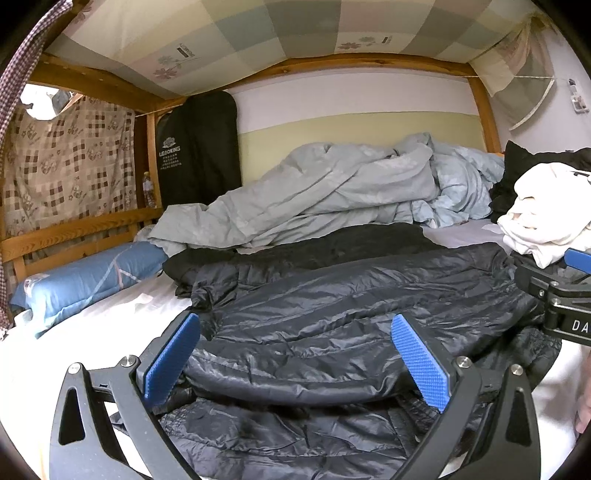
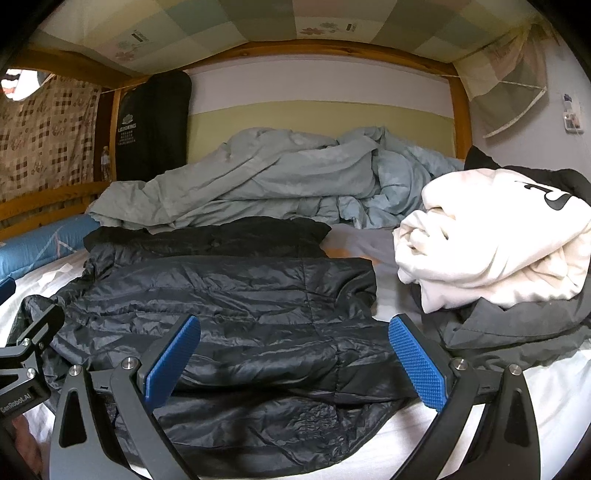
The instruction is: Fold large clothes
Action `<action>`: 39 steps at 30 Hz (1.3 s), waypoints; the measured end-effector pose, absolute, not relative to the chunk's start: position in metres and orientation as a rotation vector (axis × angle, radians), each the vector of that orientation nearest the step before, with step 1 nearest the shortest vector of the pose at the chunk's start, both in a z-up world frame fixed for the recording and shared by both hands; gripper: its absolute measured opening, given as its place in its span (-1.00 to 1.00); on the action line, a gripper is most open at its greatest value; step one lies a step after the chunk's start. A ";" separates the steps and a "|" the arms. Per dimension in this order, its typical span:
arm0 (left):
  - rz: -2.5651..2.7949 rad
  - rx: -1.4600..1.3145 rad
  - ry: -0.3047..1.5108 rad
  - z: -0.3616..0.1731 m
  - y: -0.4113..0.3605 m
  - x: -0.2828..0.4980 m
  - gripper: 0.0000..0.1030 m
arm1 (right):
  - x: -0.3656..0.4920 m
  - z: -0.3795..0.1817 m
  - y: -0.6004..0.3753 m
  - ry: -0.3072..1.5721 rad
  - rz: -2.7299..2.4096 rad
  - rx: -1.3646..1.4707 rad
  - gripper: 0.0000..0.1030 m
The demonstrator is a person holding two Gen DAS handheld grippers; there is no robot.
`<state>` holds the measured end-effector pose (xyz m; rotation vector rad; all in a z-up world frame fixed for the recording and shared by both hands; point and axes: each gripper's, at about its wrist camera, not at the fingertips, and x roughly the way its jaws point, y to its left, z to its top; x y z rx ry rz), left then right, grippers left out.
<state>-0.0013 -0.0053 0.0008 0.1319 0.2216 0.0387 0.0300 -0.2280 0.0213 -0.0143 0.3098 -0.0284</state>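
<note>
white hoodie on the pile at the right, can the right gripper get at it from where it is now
Probably yes. The right gripper is open over the black puffer jacket, and the white hoodie sits uncovered atop a dark garment just to its right. Nothing stands between them.

A wooden bunk frame encloses the bed, with a pastel checked cloth stretched overhead. The back wall is banded white over pale green. A brown patchwork curtain hangs at the left.
</note>
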 end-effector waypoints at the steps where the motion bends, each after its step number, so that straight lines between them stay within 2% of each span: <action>1: 0.040 0.133 0.218 0.001 -0.005 -0.002 1.00 | 0.030 0.021 -0.228 0.310 -0.028 -0.015 1.00; 39: 0.059 0.158 0.217 0.002 -0.009 -0.005 1.00 | 0.029 0.023 -0.227 0.308 -0.036 -0.019 1.00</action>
